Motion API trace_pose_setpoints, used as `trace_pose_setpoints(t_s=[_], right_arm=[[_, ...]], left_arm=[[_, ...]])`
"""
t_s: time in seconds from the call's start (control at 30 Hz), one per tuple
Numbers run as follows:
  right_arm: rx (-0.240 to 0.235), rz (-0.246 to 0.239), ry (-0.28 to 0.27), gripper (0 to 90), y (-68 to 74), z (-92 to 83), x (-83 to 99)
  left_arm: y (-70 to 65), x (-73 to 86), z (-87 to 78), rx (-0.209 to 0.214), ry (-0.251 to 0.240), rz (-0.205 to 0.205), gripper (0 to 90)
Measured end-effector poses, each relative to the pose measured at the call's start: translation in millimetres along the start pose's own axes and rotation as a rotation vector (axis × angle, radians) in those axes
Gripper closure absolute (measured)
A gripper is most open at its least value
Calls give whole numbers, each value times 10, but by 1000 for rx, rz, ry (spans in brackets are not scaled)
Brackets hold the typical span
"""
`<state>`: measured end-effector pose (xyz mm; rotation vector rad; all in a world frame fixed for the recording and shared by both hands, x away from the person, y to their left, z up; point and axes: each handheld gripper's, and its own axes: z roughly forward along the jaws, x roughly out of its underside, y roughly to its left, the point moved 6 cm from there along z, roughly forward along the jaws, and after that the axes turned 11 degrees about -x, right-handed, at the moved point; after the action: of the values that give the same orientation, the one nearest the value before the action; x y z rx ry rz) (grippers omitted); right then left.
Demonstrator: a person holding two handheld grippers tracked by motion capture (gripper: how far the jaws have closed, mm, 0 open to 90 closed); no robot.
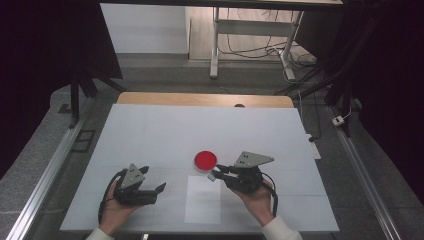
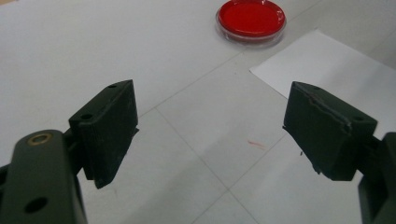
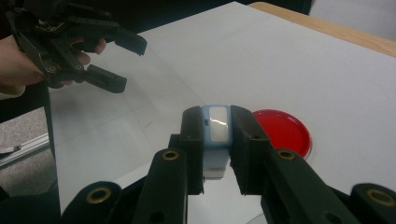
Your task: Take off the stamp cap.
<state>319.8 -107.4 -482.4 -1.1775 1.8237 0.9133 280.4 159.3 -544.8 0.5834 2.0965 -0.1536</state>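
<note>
A round red dish with a clear rim (image 1: 206,160) (image 2: 251,18) (image 3: 282,130) rests on the white table (image 1: 165,130) near its middle. Just in front of it lies a white sheet of paper (image 1: 202,199) (image 2: 336,70). My right gripper (image 1: 216,175) (image 3: 217,123) is shut on a small light-blue block with a white face (image 3: 215,140), held just off the dish's near edge. My left gripper (image 1: 152,180) (image 2: 210,116) (image 3: 126,65) hovers at the table's front left, open, with nothing between its jaws, which point towards the dish.
The table's wooden far edge (image 1: 205,99) lies beyond the white top. Metal rails (image 1: 45,175) run along both sides. Desk legs and cables (image 1: 250,45) stand on the floor behind. A faint red smear (image 2: 256,143) marks the table ahead of the left gripper.
</note>
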Motion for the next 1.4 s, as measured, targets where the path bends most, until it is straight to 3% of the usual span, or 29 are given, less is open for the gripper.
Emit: trace_pose_setpoints(t_s=[1.4], right_arm=[[8,-4,-18,752,19,6,-24]], left_arm=[[-481,-429,219,95,-32,72,191]])
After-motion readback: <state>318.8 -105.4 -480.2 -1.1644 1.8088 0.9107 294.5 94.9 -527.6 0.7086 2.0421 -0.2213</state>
